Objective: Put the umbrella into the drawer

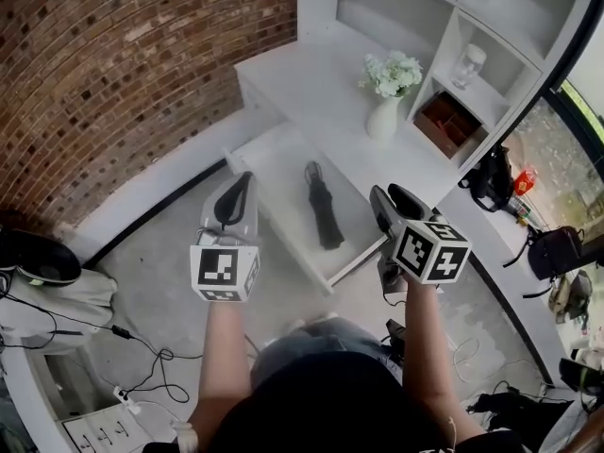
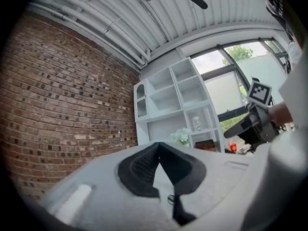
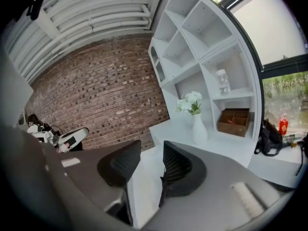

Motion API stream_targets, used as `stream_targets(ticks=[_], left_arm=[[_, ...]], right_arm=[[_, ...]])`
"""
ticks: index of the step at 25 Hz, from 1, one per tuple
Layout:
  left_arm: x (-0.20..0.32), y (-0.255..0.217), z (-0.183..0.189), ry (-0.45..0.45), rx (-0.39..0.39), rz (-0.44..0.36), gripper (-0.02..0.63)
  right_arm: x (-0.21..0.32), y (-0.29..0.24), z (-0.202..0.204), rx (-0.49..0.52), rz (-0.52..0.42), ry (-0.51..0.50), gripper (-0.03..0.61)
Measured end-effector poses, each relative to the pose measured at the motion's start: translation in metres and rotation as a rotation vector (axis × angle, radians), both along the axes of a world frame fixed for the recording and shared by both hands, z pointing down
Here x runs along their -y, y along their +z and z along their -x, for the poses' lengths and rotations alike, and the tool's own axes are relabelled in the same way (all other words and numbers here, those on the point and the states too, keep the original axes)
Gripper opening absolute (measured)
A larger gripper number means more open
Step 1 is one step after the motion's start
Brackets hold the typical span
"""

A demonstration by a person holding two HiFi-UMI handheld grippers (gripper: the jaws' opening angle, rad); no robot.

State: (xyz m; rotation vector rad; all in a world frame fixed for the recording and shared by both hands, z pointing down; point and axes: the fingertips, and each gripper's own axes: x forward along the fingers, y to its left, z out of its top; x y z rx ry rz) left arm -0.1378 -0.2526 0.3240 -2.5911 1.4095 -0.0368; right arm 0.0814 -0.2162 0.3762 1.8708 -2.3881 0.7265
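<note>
A red brick wall (image 1: pixel 113 64) meets a white shelving unit (image 1: pixel 453 26) above a white counter (image 1: pixel 311 83). Below the counter, an open white drawer (image 1: pixel 278 182) holds the folded black umbrella (image 1: pixel 324 206), which lies flat inside it. The left claw (image 1: pixel 243 179), at nine o'clock from the umbrella, is clenched and empty. The right claw (image 1: pixel 392 196), at three o'clock, has its jaws apart with nothing between them. A white vase of pale flowers (image 1: pixel 387 97) stands on the counter at one o'clock.

Home-like room, brick wall (image 1: pixel 113 64), white shelving (image 1: pixel 444 36)
</note>
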Motion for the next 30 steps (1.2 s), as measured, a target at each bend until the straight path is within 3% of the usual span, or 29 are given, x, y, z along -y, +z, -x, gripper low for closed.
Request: stream_targets(ticks=[3, 5, 17, 22, 25, 30], left_arm=[[0.006, -0.012, -0.003, -0.023, -0.01, -0.013, -0.006], [0.009, -0.021, -0.005, -0.036, -0.016, -0.025, -0.006], [0.017, -0.075, -0.017, -0.046, 0.007, -0.136, -0.006], [0.013, -0.095, -0.019, -0.036, 0.022, -0.199, -0.006], [0.014, -0.098, -0.022, -0.034, 0.016, -0.21, -0.005], [0.015, -0.101, -0.024, -0.033, -0.002, -0.213, -0.005]], right_arm=[[0.003, -0.018, -0.012, -0.041, -0.035, 0.022, 0.049], [0.005, -0.032, -0.019, -0.067, -0.073, 0.021, 0.005], [0.001, -0.119, -0.041, -0.332, -0.371, -0.029, 0.003], [-0.007, -0.146, -0.043, -0.376, -0.569, -0.005, 0.005], [-0.009, -0.152, -0.053, -0.394, -0.574, 0.068, 0.005], [-0.01, -0.154, -0.06, -0.426, -0.56, 0.095, 0.005]])
